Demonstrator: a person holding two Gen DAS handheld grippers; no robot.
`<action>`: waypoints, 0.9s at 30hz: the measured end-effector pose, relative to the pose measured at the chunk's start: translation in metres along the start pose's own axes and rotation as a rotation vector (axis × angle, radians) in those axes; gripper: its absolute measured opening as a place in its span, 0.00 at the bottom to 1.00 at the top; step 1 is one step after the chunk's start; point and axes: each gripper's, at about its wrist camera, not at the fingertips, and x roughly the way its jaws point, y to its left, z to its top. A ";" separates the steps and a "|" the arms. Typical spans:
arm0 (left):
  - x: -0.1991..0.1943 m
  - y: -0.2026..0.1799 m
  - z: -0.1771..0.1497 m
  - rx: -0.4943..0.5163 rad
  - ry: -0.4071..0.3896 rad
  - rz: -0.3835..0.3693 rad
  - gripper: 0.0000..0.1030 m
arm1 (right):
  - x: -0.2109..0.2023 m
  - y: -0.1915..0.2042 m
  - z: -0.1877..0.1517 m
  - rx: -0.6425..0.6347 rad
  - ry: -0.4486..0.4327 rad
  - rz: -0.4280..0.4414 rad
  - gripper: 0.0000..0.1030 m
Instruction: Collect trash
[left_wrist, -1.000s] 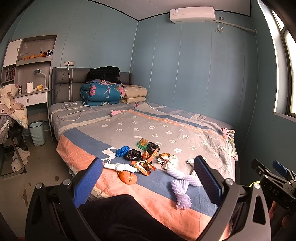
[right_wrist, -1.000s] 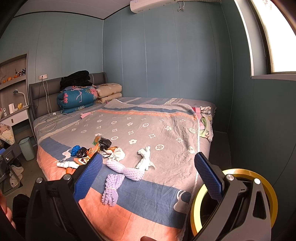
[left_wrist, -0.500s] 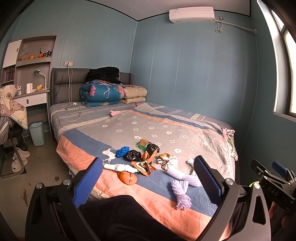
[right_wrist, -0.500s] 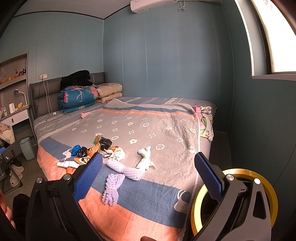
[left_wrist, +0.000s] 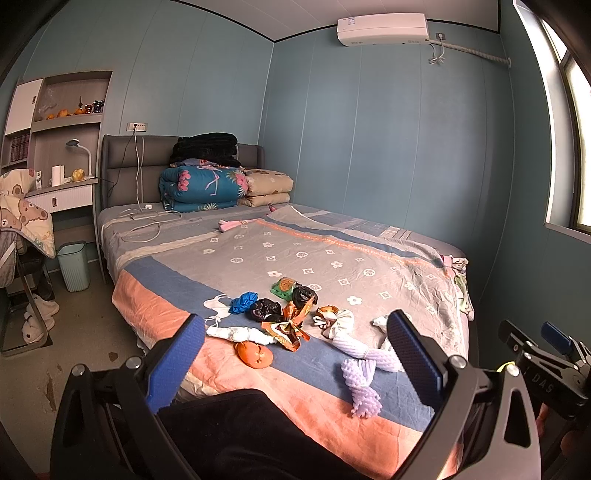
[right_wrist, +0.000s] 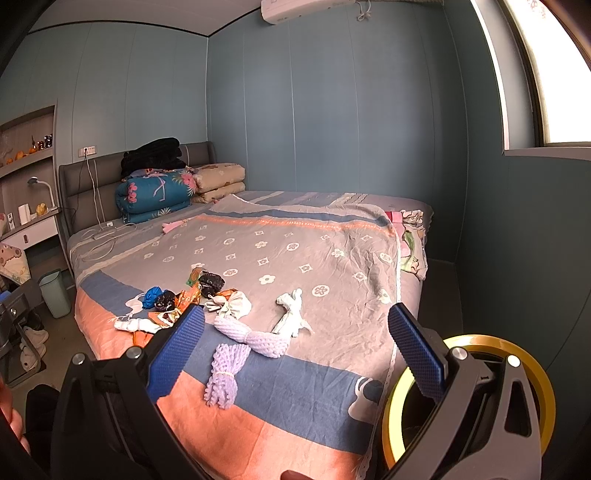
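**Operator:** Blue-padded fingers on both tools stand wide apart with nothing between them. The left gripper (left_wrist: 295, 354) and right gripper (right_wrist: 295, 343) are both held off the foot of the bed (left_wrist: 369, 266), not touching it.

**Inspector:** Change over the last second?

**Operator:** None worth logging. Both views match the earlier ones almost exactly: trash pieces in the same places, tools holding the same standoff. Judgement: collection has not started, and this reads as a pause ahead of the first approach.

**Inspector:** Location of the trash?

**Operator:** Clustered near the foot edge of the bed:
- blue crumpled wrapper (left_wrist: 243, 301), beside a black crumpled bag (left_wrist: 265, 310)
- second black bag (left_wrist: 303, 295), touching a green packet (left_wrist: 283, 286)
- orange foil wrapper (left_wrist: 290, 325)
- orange peel-like scrap (left_wrist: 255, 355), nearest the edge
- white twisted piece (left_wrist: 236, 334)
- lilac foam net (right_wrist: 225, 369) and white foam net (right_wrist: 255, 334), touching end to end
- white knotted piece (right_wrist: 291, 314), set apart to the right

**Inspector:** Receptacle?

**Operator:** A pale bin (left_wrist: 74, 266) stands on the floor beside the headboard, well apart from the trash. A yellow-rimmed container (right_wrist: 528, 369) sits just behind the right tool; its contents cannot be made out.
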 end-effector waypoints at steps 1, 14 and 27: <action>0.000 0.000 0.000 0.000 0.000 0.001 0.92 | 0.000 0.000 0.000 0.000 -0.001 0.000 0.93; 0.017 0.003 -0.003 -0.005 0.030 -0.011 0.92 | 0.019 -0.001 -0.003 -0.004 0.065 -0.034 0.93; 0.093 0.041 0.002 -0.019 0.217 0.005 0.92 | 0.104 0.004 0.002 -0.022 0.276 0.072 0.93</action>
